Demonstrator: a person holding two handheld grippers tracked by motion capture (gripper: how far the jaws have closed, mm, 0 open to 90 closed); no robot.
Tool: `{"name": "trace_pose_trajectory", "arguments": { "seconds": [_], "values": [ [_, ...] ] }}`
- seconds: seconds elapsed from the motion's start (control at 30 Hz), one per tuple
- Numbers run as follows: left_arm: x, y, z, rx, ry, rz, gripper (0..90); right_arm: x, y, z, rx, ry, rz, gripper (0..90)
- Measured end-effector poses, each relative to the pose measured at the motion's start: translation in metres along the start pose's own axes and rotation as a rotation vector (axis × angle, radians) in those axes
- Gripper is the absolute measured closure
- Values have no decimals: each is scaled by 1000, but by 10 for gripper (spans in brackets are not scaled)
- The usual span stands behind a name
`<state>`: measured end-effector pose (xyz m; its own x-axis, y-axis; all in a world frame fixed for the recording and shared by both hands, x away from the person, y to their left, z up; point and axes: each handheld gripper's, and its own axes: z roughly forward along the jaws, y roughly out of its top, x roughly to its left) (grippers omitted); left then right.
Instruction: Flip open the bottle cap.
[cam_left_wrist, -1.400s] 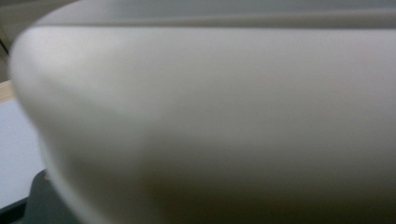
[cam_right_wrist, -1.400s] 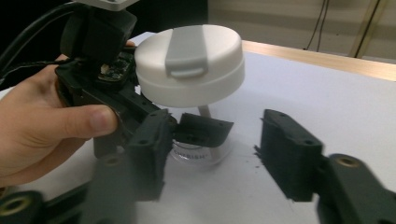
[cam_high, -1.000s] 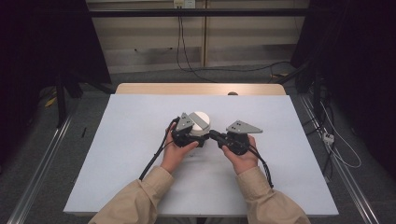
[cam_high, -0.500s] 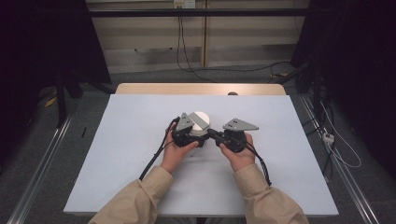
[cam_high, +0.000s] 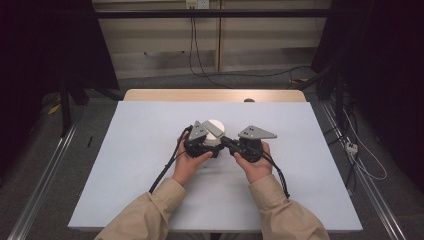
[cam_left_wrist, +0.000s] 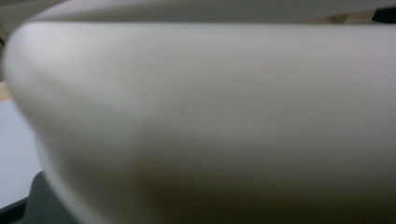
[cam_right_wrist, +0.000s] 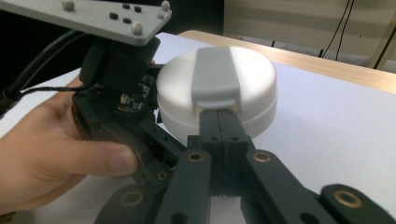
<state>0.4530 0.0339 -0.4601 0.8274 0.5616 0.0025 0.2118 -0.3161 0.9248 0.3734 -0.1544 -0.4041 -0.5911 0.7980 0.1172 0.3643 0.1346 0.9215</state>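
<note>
Bracing the round white container (cam_right_wrist: 217, 95) with my left gripper (cam_high: 202, 142), I am pinching its grey lid tab (cam_right_wrist: 215, 77) with my right gripper's (cam_right_wrist: 219, 122) closed jaws to pry it open.

No readable text, label or number anywhere; the white round container (cam_right_wrist: 217, 91) appears unmarked, though blurred close up.

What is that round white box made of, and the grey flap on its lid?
The round white box looks like smooth matte plastic: even colour, soft rounded edges, a dull sheen. The grey flap across its lid also seems to be plastic, flatter and duller, with a moulded lip at the end by the right tool. It could be a rubbery plastic; the pictures can't settle that.
</note>
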Motion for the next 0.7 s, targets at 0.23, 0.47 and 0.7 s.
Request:
{"name": "trace_pose_trajectory", "arguments": {
  "seconds": [0.23,0.47,0.7],
  "values": [
    [-1,0,0,0,-3,-7,185,1,3,1,-3,3,-3,900],
    [0,0,0,2,7,6,185,2,10,1,-15,3,-11,900],
    [-1,0,0,0,-2,-7,185,2,18,3,-24,8,-16,900]
  ]
}}
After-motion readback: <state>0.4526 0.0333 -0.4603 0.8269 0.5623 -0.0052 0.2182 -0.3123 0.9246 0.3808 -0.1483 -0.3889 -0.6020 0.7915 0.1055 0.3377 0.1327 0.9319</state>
